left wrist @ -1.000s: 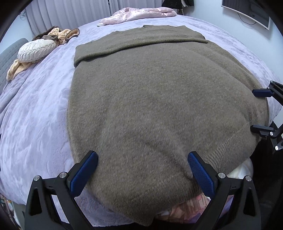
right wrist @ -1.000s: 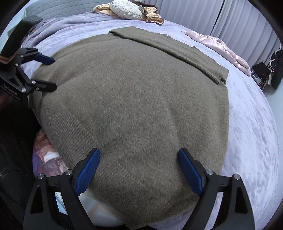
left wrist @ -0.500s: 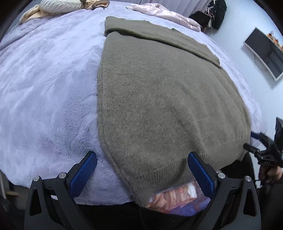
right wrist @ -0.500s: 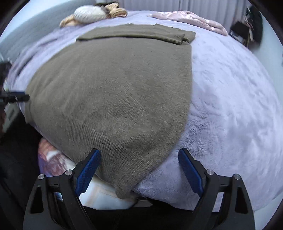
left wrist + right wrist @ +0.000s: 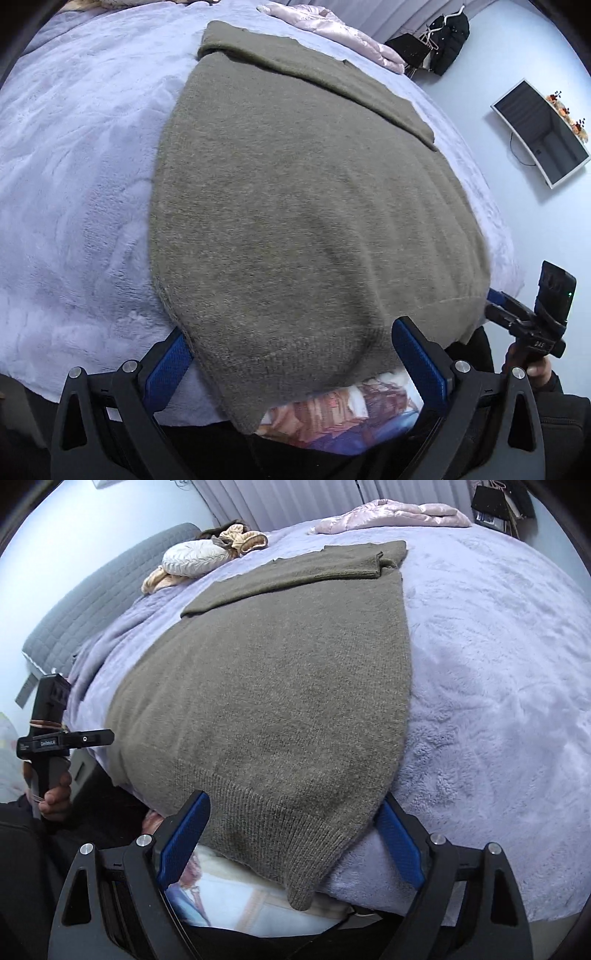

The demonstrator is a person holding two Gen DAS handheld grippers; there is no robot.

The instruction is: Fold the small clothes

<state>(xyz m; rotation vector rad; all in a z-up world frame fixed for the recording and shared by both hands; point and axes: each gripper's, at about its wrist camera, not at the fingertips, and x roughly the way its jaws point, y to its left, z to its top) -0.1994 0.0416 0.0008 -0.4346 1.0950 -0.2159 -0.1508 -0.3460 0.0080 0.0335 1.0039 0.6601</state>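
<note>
Lavender bed cover point(image 5: 74, 177) fills both frames, olive sweater point(image 5: 295, 206) spread flat mid-frame. Your left gripper point(image 5: 291, 354) and right gripper point(image 5: 291, 834) both gape wide over its bottom-frame hem corners, gripping nothing.

Olive-brown knit sweater point(image 5: 303, 206), lilac plush bedspread point(image 5: 74, 177), pale pink jacket point(image 5: 391, 515), grey quilted headboard point(image 5: 99, 602), blue claw pads point(image 5: 183, 840).

Both wrist views look steeply down, close (from opposite corners), sharing the sweater point(image 5: 295, 221).
</note>
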